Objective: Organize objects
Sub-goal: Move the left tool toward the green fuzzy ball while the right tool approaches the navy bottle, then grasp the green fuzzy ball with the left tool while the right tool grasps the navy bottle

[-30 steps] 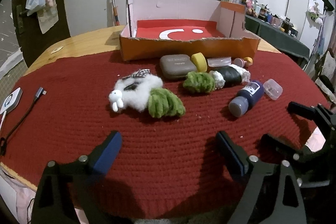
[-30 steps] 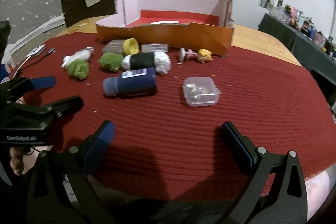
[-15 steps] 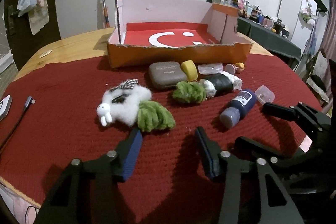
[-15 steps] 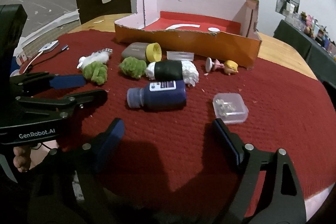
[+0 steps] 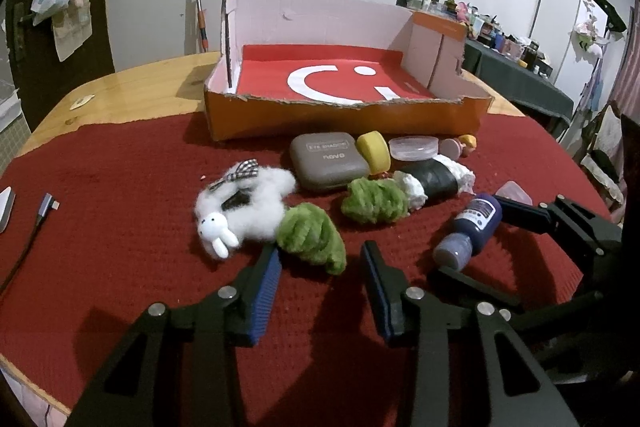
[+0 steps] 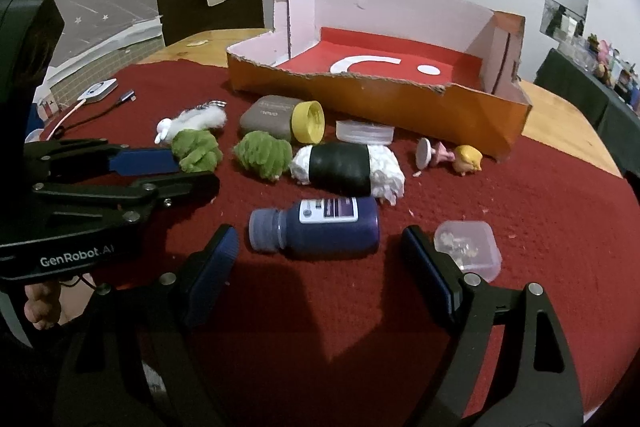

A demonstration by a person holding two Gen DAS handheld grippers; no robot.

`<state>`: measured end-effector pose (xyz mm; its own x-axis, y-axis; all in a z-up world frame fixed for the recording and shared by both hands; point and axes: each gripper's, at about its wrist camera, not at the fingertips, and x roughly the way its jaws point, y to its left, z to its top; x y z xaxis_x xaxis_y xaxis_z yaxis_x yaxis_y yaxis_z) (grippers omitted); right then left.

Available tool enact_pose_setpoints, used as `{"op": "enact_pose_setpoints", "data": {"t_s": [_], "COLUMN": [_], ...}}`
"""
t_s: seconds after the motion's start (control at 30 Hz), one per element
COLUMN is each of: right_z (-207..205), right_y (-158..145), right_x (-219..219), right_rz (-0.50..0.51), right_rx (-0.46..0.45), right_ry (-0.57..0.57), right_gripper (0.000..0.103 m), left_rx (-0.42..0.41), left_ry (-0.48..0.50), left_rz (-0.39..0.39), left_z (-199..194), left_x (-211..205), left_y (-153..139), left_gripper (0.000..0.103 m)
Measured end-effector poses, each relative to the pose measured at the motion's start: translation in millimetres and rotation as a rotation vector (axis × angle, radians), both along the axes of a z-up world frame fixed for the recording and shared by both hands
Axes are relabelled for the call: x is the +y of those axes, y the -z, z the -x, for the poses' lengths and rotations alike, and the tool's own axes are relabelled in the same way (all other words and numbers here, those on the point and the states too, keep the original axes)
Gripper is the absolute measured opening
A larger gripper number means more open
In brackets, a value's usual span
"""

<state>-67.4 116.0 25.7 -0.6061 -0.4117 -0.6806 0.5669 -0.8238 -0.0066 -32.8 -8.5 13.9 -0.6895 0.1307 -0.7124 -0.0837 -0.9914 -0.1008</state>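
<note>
An orange cardboard box (image 5: 348,117) with a red floor stands at the back of the red mat. Loose items lie in front of it. My left gripper (image 5: 320,259) is open, its tips just short of a green fuzzy ball (image 5: 312,237) that lies beside a white plush bunny (image 5: 240,207). My right gripper (image 6: 320,247) is open, its fingers on either side of a dark blue bottle (image 6: 320,229) lying on its side. A second green ball (image 5: 374,201), a black-and-white roll (image 6: 346,169), a grey case (image 5: 326,159) and a yellow cap (image 5: 374,151) lie nearby.
A small clear plastic box (image 6: 468,247) lies just right of my right gripper's right finger. A clear round lid (image 6: 364,133) and small pink and yellow figures (image 6: 466,159) lie by the box front. A charging cable (image 5: 36,223) lies at the mat's left edge.
Both grippers have moved forward toward the items. The left gripper has narrowed and reached the green ball. The right gripper has come up around the blue bottle.
</note>
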Motion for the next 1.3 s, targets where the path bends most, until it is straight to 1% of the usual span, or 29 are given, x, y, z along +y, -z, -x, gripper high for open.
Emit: {"op": "enact_pose_setpoints", "data": {"t_s": [0.07, 0.2, 0.23, 0.27, 0.3, 0.33, 0.43, 0.63, 0.83, 1.1, 1.3], "right_z": [3, 7, 7, 8, 9, 10, 9, 9, 5, 5, 9], "right_y": [-1, -1, -1, -1, -1, 0, 0, -1, -7, -28, -40], "right_x": [-1, -3, -3, -3, -3, -4, -5, -5, -4, 0, 3], "right_rz": [0.0, 0.005, 0.009, 0.013, 0.016, 0.013, 0.01, 0.013, 0.024, 0.052, 0.067], "right_rx": [0.002, 0.004, 0.002, -0.004, -0.015, -0.019, -0.015, -0.018, -0.011, 0.022, 0.033], "right_ry": [-0.001, -0.005, -0.006, -0.011, -0.016, -0.019, -0.025, -0.026, -0.028, -0.027, -0.02], "right_gripper": [0.083, 0.083, 0.078, 0.071, 0.068, 0.064, 0.059, 0.059, 0.059, 0.059, 0.059], "left_rx": [0.0, -0.002, -0.002, -0.002, -0.003, -0.004, -0.003, 0.009, 0.022, 0.059, 0.068], "left_ry": [0.001, -0.001, -0.001, -0.001, 0.0, 0.001, 0.008, 0.041, 0.044, 0.044, 0.045], "left_rz": [0.001, 0.002, 0.0, -0.001, -0.003, -0.006, -0.013, -0.007, -0.002, 0.011, 0.021], "left_z": [3, 7, 7, 8, 9, 9, 10, 5, 0, -6, -3], "left_x": [0, -2, -2, -2, -2, -2, -2, 6, 8, 7, 7], "left_y": [0, 0, 0, 0, 0, 0, -1, -3, -7, -21, -24], "left_gripper": [0.043, 0.037, 0.036, 0.033, 0.03, 0.03, 0.029, 0.027, 0.027, 0.027, 0.027]}}
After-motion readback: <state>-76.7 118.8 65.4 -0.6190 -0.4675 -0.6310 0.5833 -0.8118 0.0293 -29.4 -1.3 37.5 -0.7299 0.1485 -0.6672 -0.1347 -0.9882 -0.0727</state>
